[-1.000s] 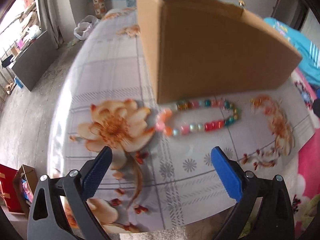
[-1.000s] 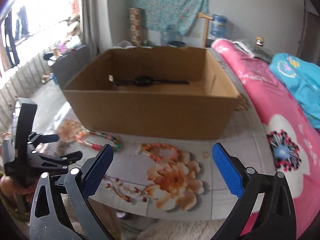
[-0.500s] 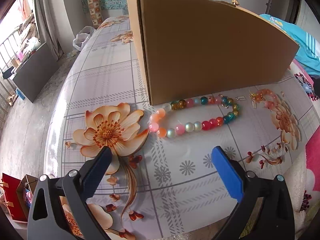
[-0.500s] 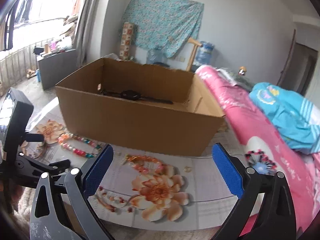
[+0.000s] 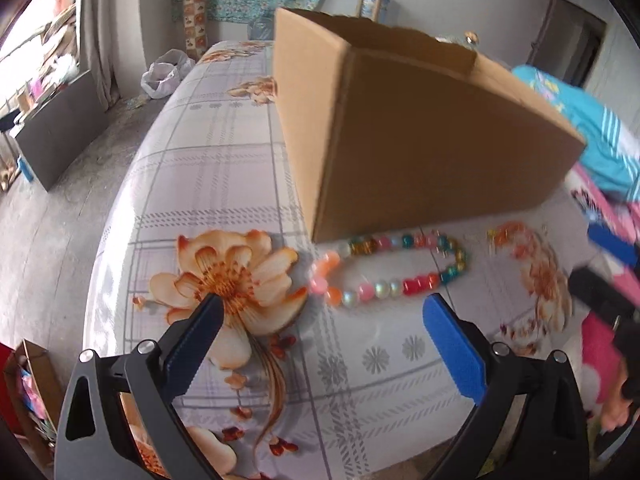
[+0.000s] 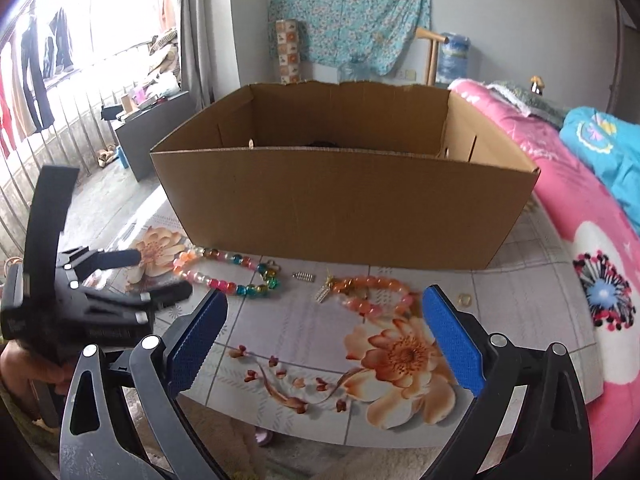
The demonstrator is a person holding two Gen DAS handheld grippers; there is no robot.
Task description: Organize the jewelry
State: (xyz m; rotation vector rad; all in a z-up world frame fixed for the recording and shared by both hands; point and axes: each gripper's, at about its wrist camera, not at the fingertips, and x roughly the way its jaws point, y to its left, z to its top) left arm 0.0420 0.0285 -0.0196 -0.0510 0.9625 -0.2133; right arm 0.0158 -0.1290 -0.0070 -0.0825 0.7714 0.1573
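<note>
Left wrist view: the left gripper [image 5: 320, 314] hangs wide open and empty over the near edge of the flower-print table [image 5: 208, 168], its blue pads framing a multicoloured bead bracelet [image 5: 390, 270] that lies straight ahead. The loop is flattened, its long axis running side to side along the table and parallel to the front wall of the cardboard box [image 5: 420, 140], which it nearly touches at its left end. Right wrist view shows the right gripper [image 6: 324, 318], likewise spread and holding nothing, aimed at an orange-and-pink bead bracelet [image 6: 370, 294] just beyond its tips, nearer the table's right side. Between the two bracelets sit a small silver spring-like piece [image 6: 303, 276] and a pale charm [image 6: 323, 291]. Each hand appears closest to its own bracelet; a dark item rests inside the box, barely visible over the rim.
</note>
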